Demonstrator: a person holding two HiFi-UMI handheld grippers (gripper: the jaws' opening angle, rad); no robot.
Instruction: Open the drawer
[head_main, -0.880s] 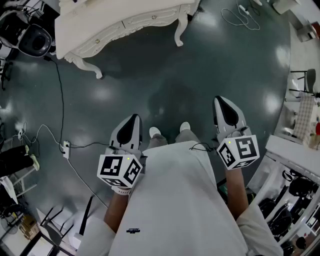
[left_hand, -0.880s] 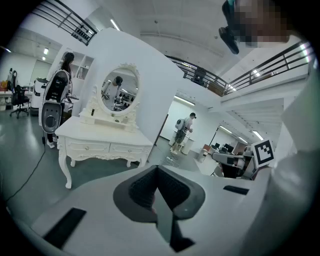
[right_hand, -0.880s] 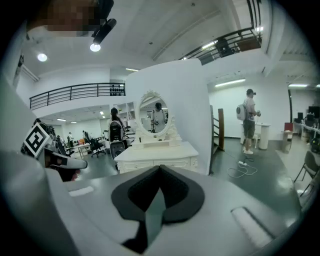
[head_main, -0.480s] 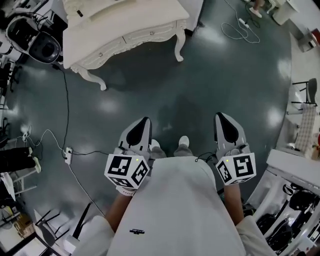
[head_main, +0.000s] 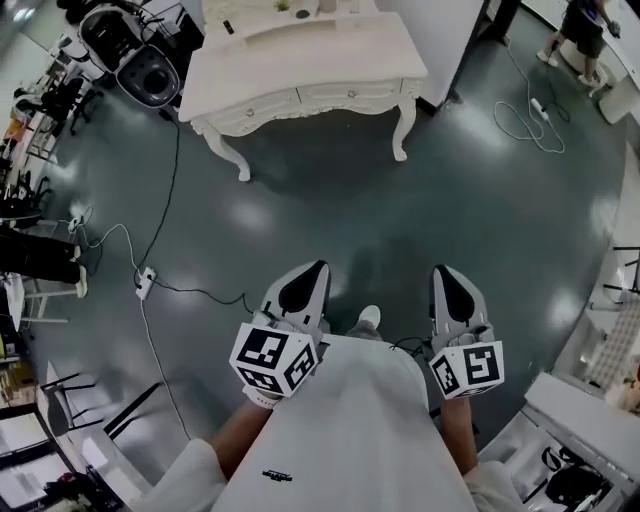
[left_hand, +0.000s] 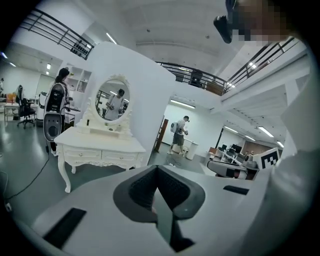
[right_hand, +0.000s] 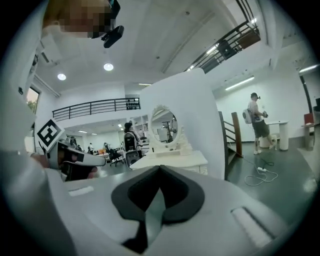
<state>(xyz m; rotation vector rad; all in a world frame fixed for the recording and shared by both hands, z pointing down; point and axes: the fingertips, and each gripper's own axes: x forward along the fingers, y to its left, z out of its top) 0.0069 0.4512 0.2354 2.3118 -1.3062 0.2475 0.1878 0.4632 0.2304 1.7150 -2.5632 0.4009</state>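
The drawer (head_main: 345, 96) sits shut in the front of the white dressing table (head_main: 300, 55), well across the floor. The left gripper (head_main: 303, 288) and right gripper (head_main: 448, 290) are both closed and empty. Best to walk in square and part one pair of jaws before reaching.

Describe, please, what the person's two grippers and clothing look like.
Both the left gripper and right gripper are pale grey tapered shells with dark padded insides, each bearing a white cube of black square markers. The person wears a white top.
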